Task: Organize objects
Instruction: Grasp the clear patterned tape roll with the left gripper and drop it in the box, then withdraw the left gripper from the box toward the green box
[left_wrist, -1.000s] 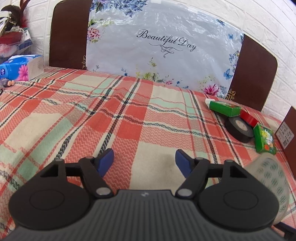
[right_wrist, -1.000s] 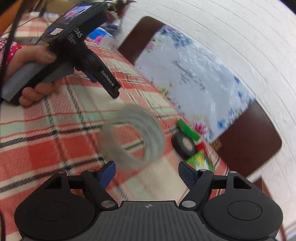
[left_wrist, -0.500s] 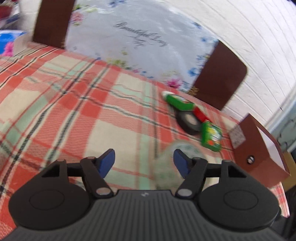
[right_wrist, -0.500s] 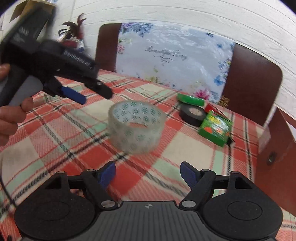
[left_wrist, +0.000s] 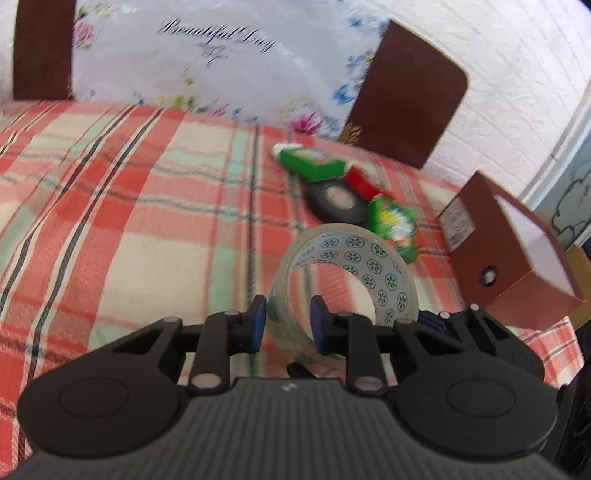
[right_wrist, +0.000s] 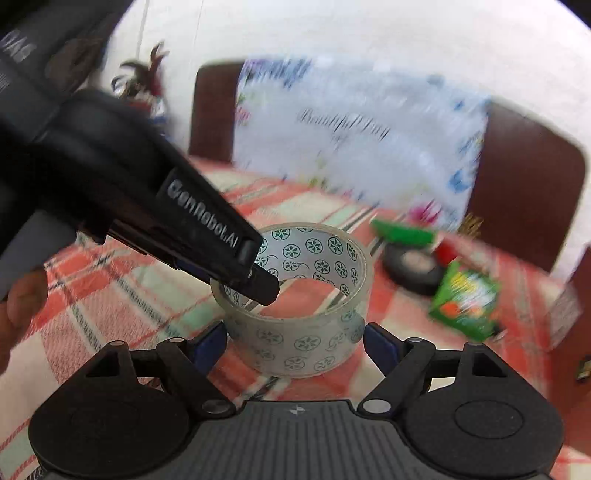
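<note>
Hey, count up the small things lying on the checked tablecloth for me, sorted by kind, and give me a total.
Tape rolls: 2, the clear patterned roll gripped by the left tool, and the black roll.
Green packets or boxes: 2, the long one and the flat one.
Red item: 1, too blurred to name.
Total: 5.

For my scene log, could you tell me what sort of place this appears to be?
Probably a home dining area: a table under a red-and-green plaid tablecloth, dark brown chair backs along a white brick-pattern wall, and a floral "Beautiful Day" plastic cover draped between them.
</note>
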